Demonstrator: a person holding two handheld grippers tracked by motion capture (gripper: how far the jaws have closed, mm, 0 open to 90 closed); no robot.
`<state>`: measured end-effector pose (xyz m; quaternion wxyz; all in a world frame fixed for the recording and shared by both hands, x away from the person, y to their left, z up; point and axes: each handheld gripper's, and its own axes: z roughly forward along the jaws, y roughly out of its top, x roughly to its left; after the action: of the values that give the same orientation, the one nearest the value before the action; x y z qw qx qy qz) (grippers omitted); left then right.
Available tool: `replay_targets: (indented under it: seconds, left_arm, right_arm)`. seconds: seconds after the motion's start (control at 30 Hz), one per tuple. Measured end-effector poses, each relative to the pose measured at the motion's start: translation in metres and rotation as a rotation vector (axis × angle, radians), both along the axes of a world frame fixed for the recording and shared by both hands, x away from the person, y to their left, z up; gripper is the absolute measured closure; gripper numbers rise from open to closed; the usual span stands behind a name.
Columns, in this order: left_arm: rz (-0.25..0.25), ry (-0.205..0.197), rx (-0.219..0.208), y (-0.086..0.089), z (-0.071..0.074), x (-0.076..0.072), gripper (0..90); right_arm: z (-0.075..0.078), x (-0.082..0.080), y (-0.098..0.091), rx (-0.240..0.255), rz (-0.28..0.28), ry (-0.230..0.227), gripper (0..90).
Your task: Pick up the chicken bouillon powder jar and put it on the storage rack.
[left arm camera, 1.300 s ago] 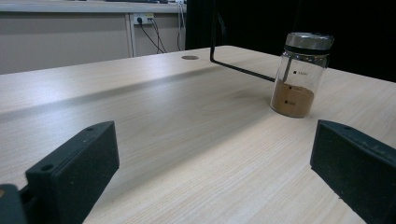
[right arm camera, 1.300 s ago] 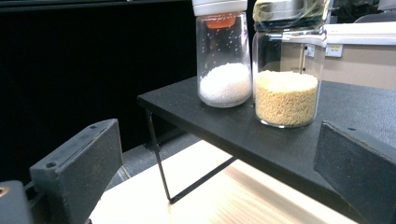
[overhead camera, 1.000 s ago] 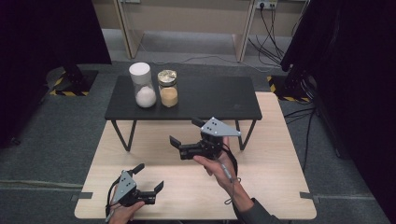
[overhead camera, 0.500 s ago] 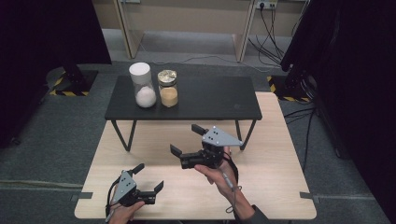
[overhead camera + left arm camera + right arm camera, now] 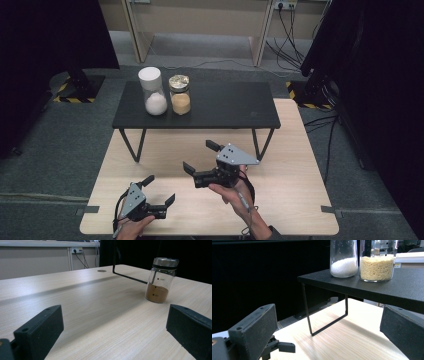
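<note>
The right gripper (image 5: pixel 202 156) is held with jaws apart, empty, facing the shelf's left end; the tan-grain jar (image 5: pixel 180 95) should be approached level and squarely.

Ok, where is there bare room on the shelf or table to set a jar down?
The black shelf is bare from the tan-grain jar to its right end. The wooden table is bare right of the right gripper. Crowded: the shelf's left end, where the white-powder jar stands beside the tan-grain jar.
</note>
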<state>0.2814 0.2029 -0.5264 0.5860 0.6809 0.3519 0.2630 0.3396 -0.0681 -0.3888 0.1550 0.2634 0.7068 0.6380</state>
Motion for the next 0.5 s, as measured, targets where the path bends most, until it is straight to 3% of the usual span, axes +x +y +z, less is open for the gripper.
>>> replay_targets:
  seconds: [0.5]
  left_arm:
    - [-0.001, -0.001, -0.001, 0.0, 0.0, 0.0, 0.5]
  right_arm:
    - [-0.021, -0.009, 0.002, -0.032, 0.003, -0.005, 1.5]
